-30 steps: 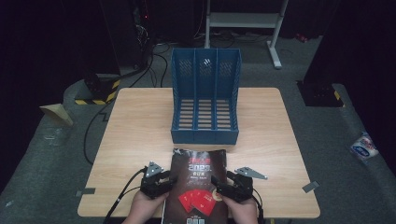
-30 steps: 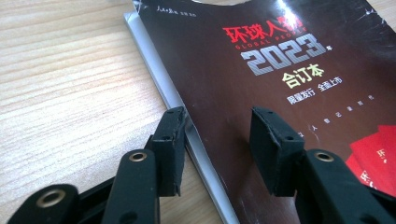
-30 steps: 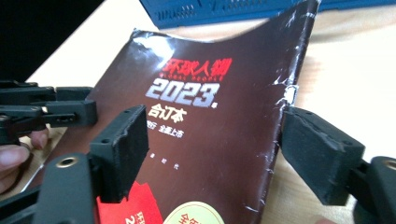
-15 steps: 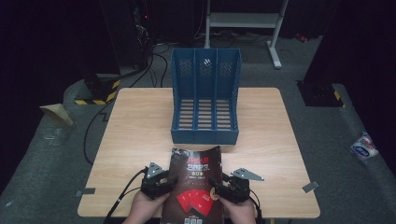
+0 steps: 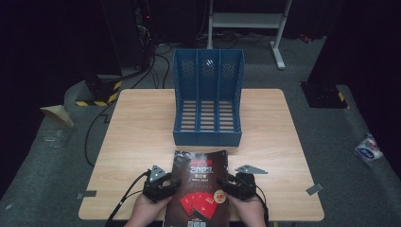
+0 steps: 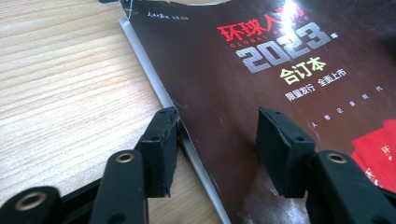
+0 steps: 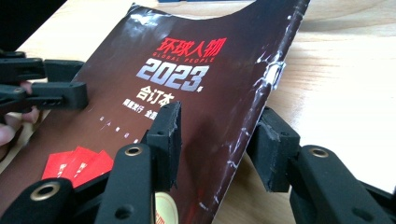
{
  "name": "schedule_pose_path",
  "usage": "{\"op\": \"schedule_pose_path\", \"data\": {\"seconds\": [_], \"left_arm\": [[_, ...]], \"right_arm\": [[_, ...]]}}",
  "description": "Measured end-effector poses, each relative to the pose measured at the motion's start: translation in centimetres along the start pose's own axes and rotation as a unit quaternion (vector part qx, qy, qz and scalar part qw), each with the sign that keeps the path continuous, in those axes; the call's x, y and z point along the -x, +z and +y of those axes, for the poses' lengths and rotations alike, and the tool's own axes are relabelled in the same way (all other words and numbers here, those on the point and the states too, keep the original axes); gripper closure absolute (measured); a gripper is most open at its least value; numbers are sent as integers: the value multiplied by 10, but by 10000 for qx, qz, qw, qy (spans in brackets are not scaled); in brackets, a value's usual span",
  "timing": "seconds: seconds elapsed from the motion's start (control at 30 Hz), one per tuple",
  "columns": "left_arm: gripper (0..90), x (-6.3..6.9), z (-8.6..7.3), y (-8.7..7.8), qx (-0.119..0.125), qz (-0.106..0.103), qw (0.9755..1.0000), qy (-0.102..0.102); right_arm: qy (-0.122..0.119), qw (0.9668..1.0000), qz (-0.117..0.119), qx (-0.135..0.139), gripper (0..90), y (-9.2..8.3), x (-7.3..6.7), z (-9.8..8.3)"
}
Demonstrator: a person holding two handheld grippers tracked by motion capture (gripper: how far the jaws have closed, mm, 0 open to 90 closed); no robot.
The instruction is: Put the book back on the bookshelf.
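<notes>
Dark glossy magazine at near edge of wooden surface, cover up, red and silver title print, red cards pictured on lower cover. Far edge of magazine curled upward, well short of blue three-slot file rack standing mid-surface, slots empty.

Left hand-held gripper at magazine's left edge, jaws spread wide, one jaw outside on the wood beside the page edges, other jaw over the cover; edge sitting between them. Not clamped, as far as left gripper view shows.

Right hand-held gripper at magazine's right edge, jaws likewise wide and straddling the lifted, scuffed spine edge; contact with inner jaw possible, hard to judge from this angle. Staple visible on spine.

Hands gripping both tools from bottom of high view. Grey three-cornered plate on top of right tool.

Beyond surface: cables on grey floor, white frame legs, crumpled packet at right.
</notes>
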State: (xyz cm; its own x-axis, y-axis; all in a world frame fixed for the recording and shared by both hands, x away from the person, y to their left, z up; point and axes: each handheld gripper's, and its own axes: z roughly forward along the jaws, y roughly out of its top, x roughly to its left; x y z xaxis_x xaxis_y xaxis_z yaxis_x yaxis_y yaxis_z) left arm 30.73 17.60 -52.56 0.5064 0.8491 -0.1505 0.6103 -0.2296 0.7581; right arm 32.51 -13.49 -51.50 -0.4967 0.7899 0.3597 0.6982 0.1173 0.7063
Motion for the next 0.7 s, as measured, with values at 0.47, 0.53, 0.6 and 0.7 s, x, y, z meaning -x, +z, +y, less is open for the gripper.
{"op": "schedule_pose_path", "data": {"seconds": [0.47,0.53,0.6,0.7], "left_arm": [[462,1,0,0,13,-23,10000,37],[462,0,0,0,12,-33,10000,33],[461,0,0,1,25,-47,10000,-4],[449,1,0,1,15,-54,10000,29]], "right_arm": [[-96,9996,-87,-254,420,7,-2,6],[-37,9996,-48,-287,402,6,-2,5],[72,9995,-139,-287,382,7,-3,3],[100,9993,-106,-341,355,8,-3,2]]}}
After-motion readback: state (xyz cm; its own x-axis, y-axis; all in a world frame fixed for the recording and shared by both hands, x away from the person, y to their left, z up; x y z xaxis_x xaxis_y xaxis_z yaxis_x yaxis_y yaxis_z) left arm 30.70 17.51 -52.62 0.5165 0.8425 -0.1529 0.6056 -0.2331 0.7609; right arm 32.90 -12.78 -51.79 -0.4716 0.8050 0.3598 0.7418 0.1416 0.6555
